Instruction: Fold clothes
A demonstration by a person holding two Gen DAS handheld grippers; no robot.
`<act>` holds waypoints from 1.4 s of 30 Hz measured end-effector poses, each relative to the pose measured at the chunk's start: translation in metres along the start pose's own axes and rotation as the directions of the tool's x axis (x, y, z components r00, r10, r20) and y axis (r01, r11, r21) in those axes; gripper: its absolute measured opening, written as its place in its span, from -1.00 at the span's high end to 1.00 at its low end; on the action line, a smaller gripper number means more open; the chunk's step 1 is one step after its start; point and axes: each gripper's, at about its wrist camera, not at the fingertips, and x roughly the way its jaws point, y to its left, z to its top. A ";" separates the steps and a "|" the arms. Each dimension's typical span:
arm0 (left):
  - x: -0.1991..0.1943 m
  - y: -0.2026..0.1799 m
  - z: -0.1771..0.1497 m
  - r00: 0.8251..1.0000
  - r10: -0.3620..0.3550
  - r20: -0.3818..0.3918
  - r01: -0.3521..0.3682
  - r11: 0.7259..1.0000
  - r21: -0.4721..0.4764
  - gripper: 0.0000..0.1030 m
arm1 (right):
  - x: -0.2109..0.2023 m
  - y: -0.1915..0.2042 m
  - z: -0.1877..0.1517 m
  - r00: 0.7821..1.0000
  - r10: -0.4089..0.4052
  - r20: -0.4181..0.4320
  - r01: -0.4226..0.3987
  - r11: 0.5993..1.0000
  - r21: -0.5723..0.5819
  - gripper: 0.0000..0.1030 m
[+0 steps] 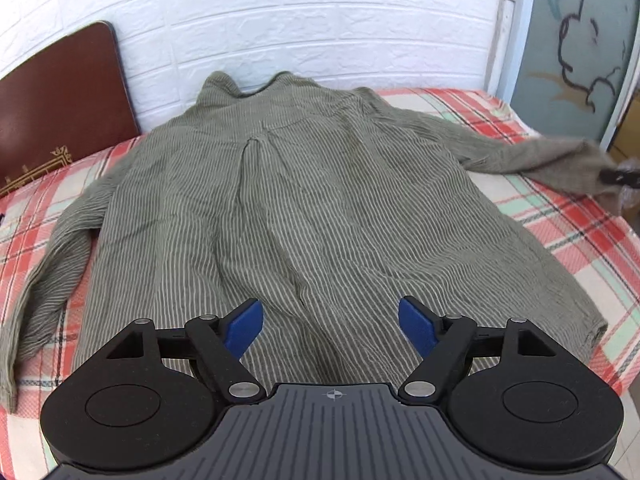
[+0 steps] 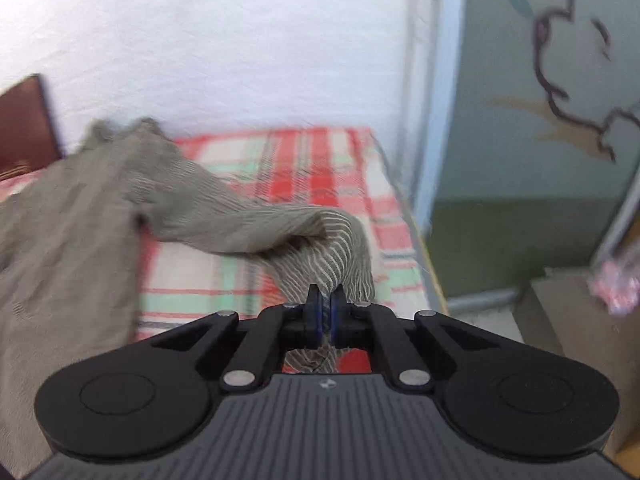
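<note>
White brick-patterned wall (image 1: 320, 20) backs a bed covered by a plaid sheet (image 1: 560, 240) in red, mint and cream; a dark brown headboard (image 1: 60, 92) with gold trim stands at the far left corner, and a pale door with a cartoon drawing (image 1: 580, 40) rises past the bed's right edge.

On the sheet lies an olive-grey shirt (image 1: 304, 184) with thin pale stripes, spread out with a pleat running down its middle. Its long axis runs from the near edge of the bed to the far edge: the collar sits against the wall and the hem lies nearest the left camera. The left-hand sleeve (image 1: 44, 280) bends down along the body toward the near left corner. The other sleeve (image 2: 248, 224) stretches out sideways toward the bed's right edge, lifted off the sheet at its end.

The left gripper (image 1: 331, 330) hovers above the hem with its blue pads spread wide and nothing between them. The right gripper (image 2: 325, 316) is clenched on the cuff end of the outstretched sleeve, striped cloth pinched between its pads near the right edge.
</note>
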 end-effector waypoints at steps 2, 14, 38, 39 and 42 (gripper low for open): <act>0.003 0.001 -0.001 1.000 -0.012 -0.018 0.011 1.000 -0.012 -0.66 | -0.021 0.012 -0.010 0.997 0.074 0.019 -0.072 0.995 -0.076 0.92; 0.011 0.000 0.000 0.996 -0.070 -0.053 0.069 0.997 -0.029 -0.66 | -0.059 -0.008 -0.054 0.944 0.330 -0.025 -0.324 0.937 0.130 0.55; 0.095 -0.197 0.080 0.935 -0.336 -0.112 0.354 0.874 0.333 0.44 | -0.053 -0.032 -0.081 0.956 0.285 -0.073 -0.252 0.921 0.298 0.05; 0.102 -0.200 0.079 0.933 -0.333 -0.139 0.361 0.870 0.336 0.71 | -0.053 -0.033 -0.082 0.954 0.290 -0.075 -0.255 0.917 0.306 0.05; 0.109 -0.195 0.070 0.928 -0.329 -0.174 0.369 0.875 0.312 1.00 | -0.050 -0.039 -0.085 0.943 0.325 -0.068 -0.282 0.894 0.349 0.05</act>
